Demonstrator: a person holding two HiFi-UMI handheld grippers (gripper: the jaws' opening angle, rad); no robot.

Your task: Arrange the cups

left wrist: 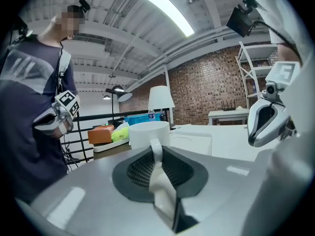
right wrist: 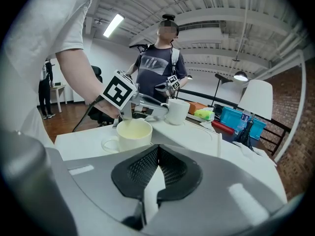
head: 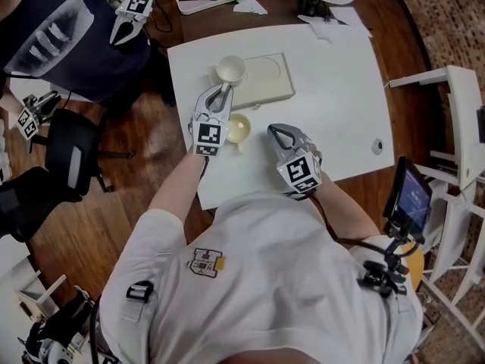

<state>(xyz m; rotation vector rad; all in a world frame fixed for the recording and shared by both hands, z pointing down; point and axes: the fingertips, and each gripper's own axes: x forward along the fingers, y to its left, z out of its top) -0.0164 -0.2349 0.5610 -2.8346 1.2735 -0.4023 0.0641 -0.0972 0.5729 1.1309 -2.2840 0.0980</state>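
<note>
2 cups are in play on the white table (head: 333,97). The left gripper (head: 222,93) is clamped on the handle (left wrist: 156,151) of the white cup (head: 230,70), which is at the left end of the cream tray (head: 269,78), toward the table's far edge; whether it rests on the tray cannot be told. The second cup (head: 239,130) stands upright on the table just beside the tray's near edge. The right gripper (head: 277,133), jaws closed and empty, hovers near this cup, toward the table's near edge.
</note>
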